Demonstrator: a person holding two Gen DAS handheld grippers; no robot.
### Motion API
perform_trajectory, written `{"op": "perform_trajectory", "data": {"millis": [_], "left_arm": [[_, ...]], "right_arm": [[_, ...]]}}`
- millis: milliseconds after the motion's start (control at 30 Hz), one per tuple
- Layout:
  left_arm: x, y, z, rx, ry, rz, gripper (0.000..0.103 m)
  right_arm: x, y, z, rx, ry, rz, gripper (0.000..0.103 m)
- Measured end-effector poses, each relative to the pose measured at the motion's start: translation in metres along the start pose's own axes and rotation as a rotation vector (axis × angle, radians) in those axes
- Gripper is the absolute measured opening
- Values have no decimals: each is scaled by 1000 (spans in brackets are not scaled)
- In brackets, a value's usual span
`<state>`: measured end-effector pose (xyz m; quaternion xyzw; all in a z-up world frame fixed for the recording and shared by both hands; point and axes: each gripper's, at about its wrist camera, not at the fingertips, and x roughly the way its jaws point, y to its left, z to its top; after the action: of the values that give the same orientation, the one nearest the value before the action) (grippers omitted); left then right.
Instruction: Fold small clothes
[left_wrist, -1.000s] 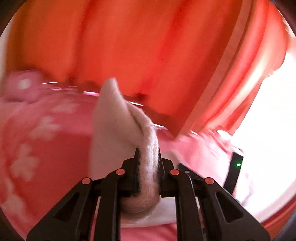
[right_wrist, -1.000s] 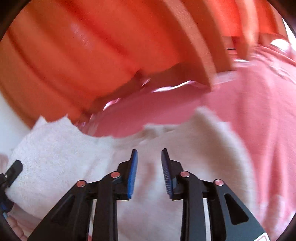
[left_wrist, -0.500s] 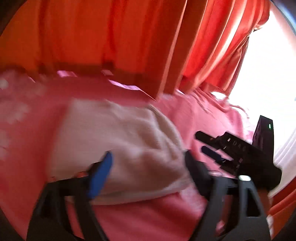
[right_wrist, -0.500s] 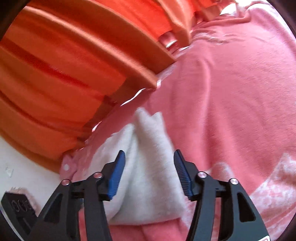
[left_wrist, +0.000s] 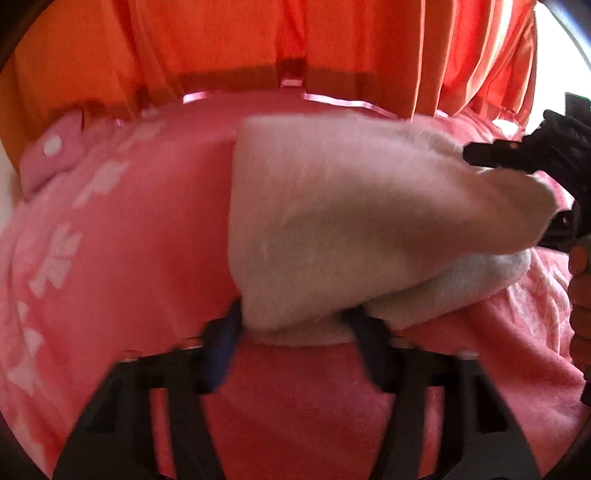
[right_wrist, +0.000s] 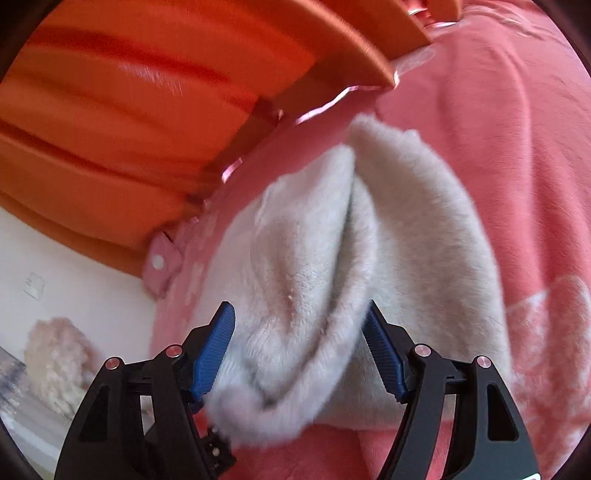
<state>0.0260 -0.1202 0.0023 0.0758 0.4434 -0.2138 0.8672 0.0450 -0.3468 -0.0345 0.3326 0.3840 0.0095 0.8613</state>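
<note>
1. A white fleecy garment (left_wrist: 369, 221) lies folded on the pink blanket (left_wrist: 129, 240), near the blanket's far edge by the orange curtain (left_wrist: 258, 37).
2. The left gripper (left_wrist: 295, 343) is closing, its jaws around the garment's near end.
3. The right gripper (right_wrist: 299, 350) is closing too, jaws straddling the garment's bunched end (right_wrist: 295, 332); neither visibly pinches yet.

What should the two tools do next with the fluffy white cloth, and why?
Probably finish closing on it. The cloth lies bunched on the pink blanket, with a deep crease down its middle. Each tool has an end of it between its closing jaws: the left tool and the right tool. A firm pinch at both ends would let them lift and fold it.
</note>
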Motion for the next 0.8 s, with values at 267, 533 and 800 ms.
{"op": "perform_trajectory", "data": {"millis": [267, 533, 800], "left_arm": [[-22, 14, 7, -77, -38, -90, 13], [-3, 0, -2, -72, 17, -76, 11], [-14, 2, 3, -75, 20, -102, 14]], "right_arm": [[-97, 35, 11, -152, -291, 203, 12], [-43, -53, 4, -43, -81, -76, 12], [-33, -59, 1, -95, -28, -139, 18]]}}
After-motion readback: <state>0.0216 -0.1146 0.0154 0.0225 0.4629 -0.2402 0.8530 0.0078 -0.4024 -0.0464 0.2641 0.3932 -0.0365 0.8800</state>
